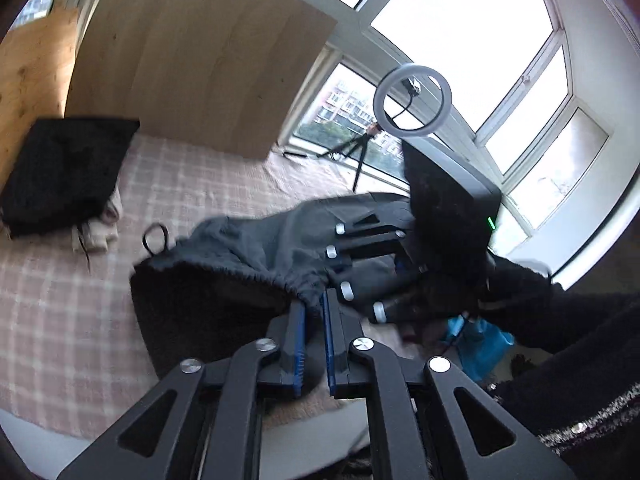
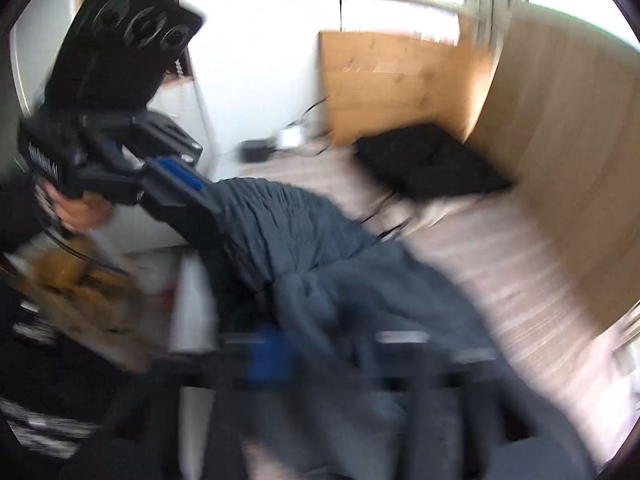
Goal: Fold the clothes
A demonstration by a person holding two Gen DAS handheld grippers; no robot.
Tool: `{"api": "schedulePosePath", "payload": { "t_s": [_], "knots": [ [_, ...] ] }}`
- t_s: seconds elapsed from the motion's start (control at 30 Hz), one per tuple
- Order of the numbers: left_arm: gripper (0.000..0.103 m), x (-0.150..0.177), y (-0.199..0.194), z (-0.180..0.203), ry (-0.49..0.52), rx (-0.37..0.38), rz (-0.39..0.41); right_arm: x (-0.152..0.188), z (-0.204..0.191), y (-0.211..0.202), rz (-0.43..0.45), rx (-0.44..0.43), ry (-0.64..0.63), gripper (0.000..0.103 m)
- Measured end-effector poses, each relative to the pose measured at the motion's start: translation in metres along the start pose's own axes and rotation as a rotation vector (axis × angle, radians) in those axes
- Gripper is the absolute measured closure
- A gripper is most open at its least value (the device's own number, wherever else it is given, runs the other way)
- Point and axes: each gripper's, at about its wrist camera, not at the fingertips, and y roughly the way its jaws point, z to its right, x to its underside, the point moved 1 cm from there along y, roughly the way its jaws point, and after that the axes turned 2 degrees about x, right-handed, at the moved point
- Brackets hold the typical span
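Pink checked bedding covers the bed (image 1: 60, 320), which sits in a corner between pale wooden panels (image 1: 192, 60) and a bright window (image 1: 460, 20); a ring light on a small tripod (image 1: 412, 98) stands on the sill side. Across the near part of the bed lies the garment to be folded, a dark grey-blue pair of trousers (image 1: 256, 240) with a gathered elastic waistband and a black drawstring loop (image 1: 156, 238) trailing onto the bedding. The left gripper (image 1: 314, 304) has its blue-padded fingers pressed nearly together on a pinch of that waistband, lifting the edge off the bed. The right gripper (image 1: 360, 268) lies just beyond it against the same cloth; from the left view its fingers appear buried in the fabric, and the right wrist view is too blurred to settle it, so I cannot tell whether it is clamped or spread. The cloth looks light, soft and limp, likely to sag and bunch wherever it is unsupported, so the firm elastic band or a seam seems the best place to take hold, with the two grips set well apart. No basket or box shows; at the far corner a folded black garment (image 1: 64, 168) rests on some pale folded items (image 1: 100, 228).
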Motion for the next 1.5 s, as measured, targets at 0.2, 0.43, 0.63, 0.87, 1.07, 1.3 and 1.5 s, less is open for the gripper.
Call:
{"api": "schedulePosePath", "payload": {
  "t_s": [0.2,0.43,0.63,0.87,1.07,1.3,1.5],
  "knots": [
    [0.082,0.045,-0.012,-0.033,-0.06,-0.162,-0.054,0.066,-0.003,-0.016,-0.132,-0.137,0.151,0.1],
    [0.078,0.031,0.044,-0.087,0.03,-0.351,-0.176,0.113,-0.007,-0.047,-0.139,-0.086,0.283,0.1],
    [0.067,0.005,0.09,-0.106,0.107,-0.356,-0.259,0.106,-0.016,-0.055,-0.086,-0.023,0.298,0.1],
    [0.099,-0.032,0.127,-0.111,0.15,-0.377,-0.292,0.109,-0.016,-0.067,-0.024,0.046,0.355,0.1],
    [0.099,-0.15,0.083,-0.051,0.318,-0.308,-0.114,0.082,-0.008,-0.142,0.222,0.127,0.454,0.1],
    [0.098,-0.24,0.006,-0.019,0.54,-0.301,0.008,-0.01,-0.049,-0.116,0.393,0.023,0.397,0.1],
    [0.098,-0.243,-0.01,-0.117,0.527,-0.531,-0.098,-0.098,-0.054,0.033,0.404,-0.17,0.443,0.1]
  ]
}}
